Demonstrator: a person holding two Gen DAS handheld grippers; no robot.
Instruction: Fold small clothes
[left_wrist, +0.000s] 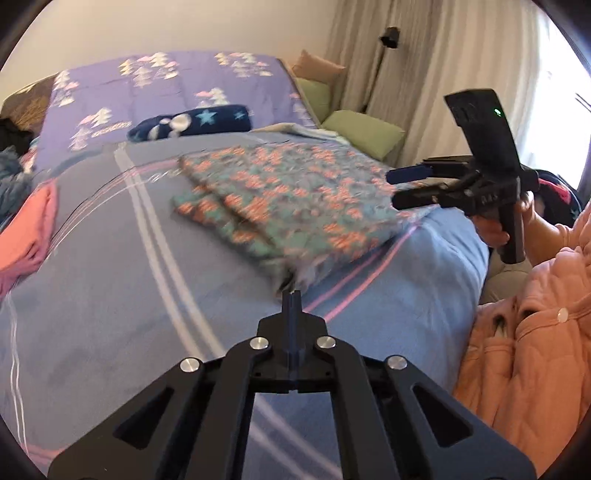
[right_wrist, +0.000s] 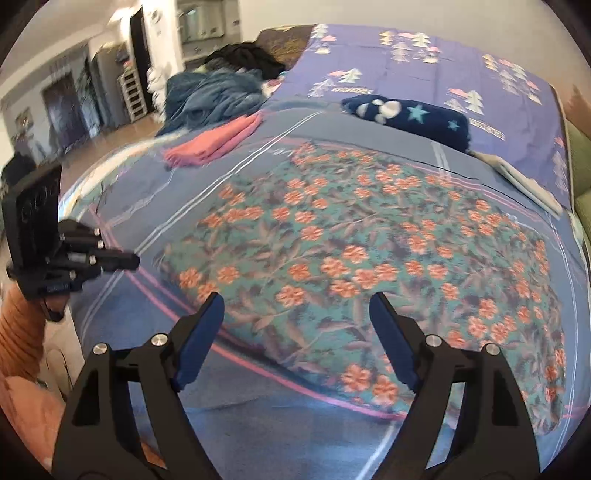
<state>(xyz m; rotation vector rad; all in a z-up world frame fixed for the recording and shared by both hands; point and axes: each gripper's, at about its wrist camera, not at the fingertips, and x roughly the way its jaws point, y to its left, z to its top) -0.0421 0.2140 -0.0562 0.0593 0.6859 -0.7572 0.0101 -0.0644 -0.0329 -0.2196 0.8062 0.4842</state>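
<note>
From the left wrist, the left tongs (left_wrist: 291, 295) are clenched, and their tips meet the near corner of the flowered cloth (left_wrist: 295, 195), which lies on the bed (left_wrist: 110, 277) and stretches away from them toward the navy star-patterned bundle (left_wrist: 192, 122). Blur hides whether that corner is truly pinched, though it looks gathered at the tips. The right tongs (left_wrist: 399, 188) hover at the cloth's right edge. From the right wrist, the right tongs (right_wrist: 295, 332) stand released over the cloth's near edge, nothing between them; the flowered cloth (right_wrist: 369, 251) spreads ahead with its long axis running left to right. The left tongs (right_wrist: 129, 260) sit beside its left corner, so each hand has its own end. The cloth's right end is cut off by the lens rim.
</note>
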